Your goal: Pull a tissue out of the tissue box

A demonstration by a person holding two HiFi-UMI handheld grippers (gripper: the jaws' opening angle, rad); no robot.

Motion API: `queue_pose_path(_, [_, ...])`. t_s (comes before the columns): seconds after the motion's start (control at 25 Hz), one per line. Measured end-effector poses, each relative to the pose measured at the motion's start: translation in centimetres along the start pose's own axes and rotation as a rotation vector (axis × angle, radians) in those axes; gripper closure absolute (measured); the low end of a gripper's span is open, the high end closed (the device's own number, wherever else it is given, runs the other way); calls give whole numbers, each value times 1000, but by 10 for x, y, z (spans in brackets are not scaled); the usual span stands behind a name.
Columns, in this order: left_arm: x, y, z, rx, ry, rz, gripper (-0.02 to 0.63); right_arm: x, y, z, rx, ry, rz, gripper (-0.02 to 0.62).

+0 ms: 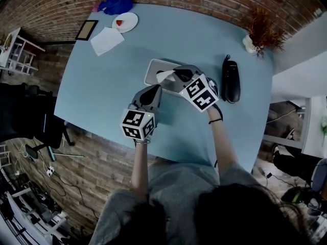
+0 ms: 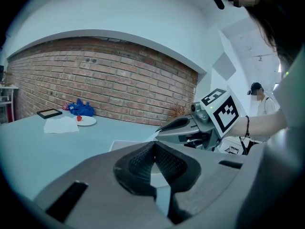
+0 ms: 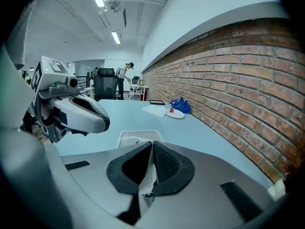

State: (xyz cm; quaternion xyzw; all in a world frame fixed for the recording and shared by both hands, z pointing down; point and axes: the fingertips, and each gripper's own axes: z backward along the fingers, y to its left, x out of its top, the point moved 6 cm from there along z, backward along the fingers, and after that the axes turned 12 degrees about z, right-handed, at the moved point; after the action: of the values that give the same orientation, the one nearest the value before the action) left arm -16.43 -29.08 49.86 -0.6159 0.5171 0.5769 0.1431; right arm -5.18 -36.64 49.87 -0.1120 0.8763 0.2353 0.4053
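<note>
A flat white tissue box lies on the light blue table in the head view. My right gripper hovers over the box, shut on a white tissue that rises from the opening. In the right gripper view the tissue is pinched between the pads, with the box just beyond. My left gripper is shut with nothing held, at the box's near edge. The left gripper view shows the right gripper ahead above the box.
A black handset-like object lies right of the box. A vase of dried plants stands at the far right. At the far left are a plate, a white napkin, a black frame and a blue cloth.
</note>
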Motion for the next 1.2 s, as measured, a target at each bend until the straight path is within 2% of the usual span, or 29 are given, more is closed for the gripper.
queue_pose_path(0.48, [16,-10,11,3,-44,-33,603,24,-3,23,-59,-109,-46,595])
queue_pose_path(1.2, [28,-32,38,2,-104,-71,603,32,17,54,-137,-193,-96,595])
